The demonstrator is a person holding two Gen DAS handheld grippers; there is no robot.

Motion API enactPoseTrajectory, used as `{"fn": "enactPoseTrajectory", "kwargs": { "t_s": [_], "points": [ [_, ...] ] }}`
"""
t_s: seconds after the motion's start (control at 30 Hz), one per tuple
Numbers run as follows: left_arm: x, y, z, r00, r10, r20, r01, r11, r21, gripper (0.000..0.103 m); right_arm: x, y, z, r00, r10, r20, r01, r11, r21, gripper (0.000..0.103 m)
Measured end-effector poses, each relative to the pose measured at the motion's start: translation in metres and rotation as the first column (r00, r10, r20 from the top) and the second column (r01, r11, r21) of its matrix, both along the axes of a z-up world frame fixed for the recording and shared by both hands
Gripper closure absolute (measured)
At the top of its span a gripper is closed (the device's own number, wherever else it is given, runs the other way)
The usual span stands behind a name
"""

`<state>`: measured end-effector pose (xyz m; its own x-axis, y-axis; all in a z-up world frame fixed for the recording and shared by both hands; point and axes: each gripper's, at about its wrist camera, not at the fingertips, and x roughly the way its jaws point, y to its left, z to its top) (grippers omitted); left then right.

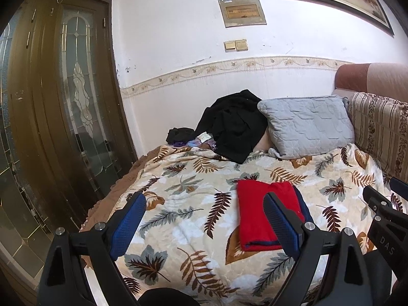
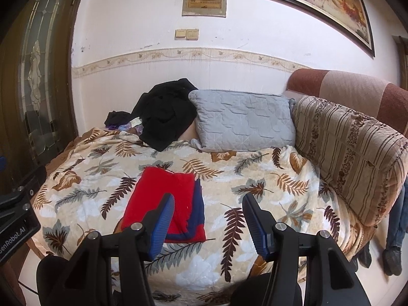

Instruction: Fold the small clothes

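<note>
Left wrist view: left gripper [image 1: 204,209] wide apart, nothing between pads, hovering over blanket [image 1: 178,178]. Folded red cloth [image 1: 257,216] flat on blanket, navy edge showing at right side and bottom, partly behind right finger [image 1: 283,221]. Right gripper [image 1: 382,211] poking in at far right edge, state unclear here. Black clothes [image 1: 232,130] heaped by wall, touching grey pillow [image 1: 306,125]. Door [image 1: 63,102] at left.

Right wrist view: right gripper [image 2: 207,214] open about halfway, empty, above blanket [image 2: 255,178]. Red cloth [image 2: 163,199] left of centre, partly behind left finger [image 2: 163,221]. Grey pillow [image 2: 242,125] at back, striped cushion [image 2: 352,153] at right, black clothes [image 2: 163,117] beside pillow. Left gripper body at far left edge.
</note>
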<state>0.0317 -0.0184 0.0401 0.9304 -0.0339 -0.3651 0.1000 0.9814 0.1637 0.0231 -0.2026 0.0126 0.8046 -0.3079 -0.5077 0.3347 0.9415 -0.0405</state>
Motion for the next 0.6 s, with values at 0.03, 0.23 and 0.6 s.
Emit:
{"fn": "enactPoseTrajectory", "kwargs": {
  "t_s": [0.03,0.23,0.6],
  "points": [
    [0.000,0.000,0.001,1.000,0.002,0.003,-0.002,1.000,-0.001,0.010,0.000,0.000,0.001,1.000,-0.002,0.005,0.002,1.000,0.002,0.039],
    [-0.001,0.007,0.004,1.000,0.020,0.019,-0.020,1.000,-0.011,0.010,-0.002,0.003,0.007,0.999,-0.015,0.036,0.015,1.000,-0.002,0.033],
    [-0.008,0.014,0.010,0.999,0.030,0.045,-0.030,0.999,-0.016,0.004,-0.002,0.013,0.012,0.999,-0.003,0.046,0.003,1.000,0.007,0.031]
  ]
}}
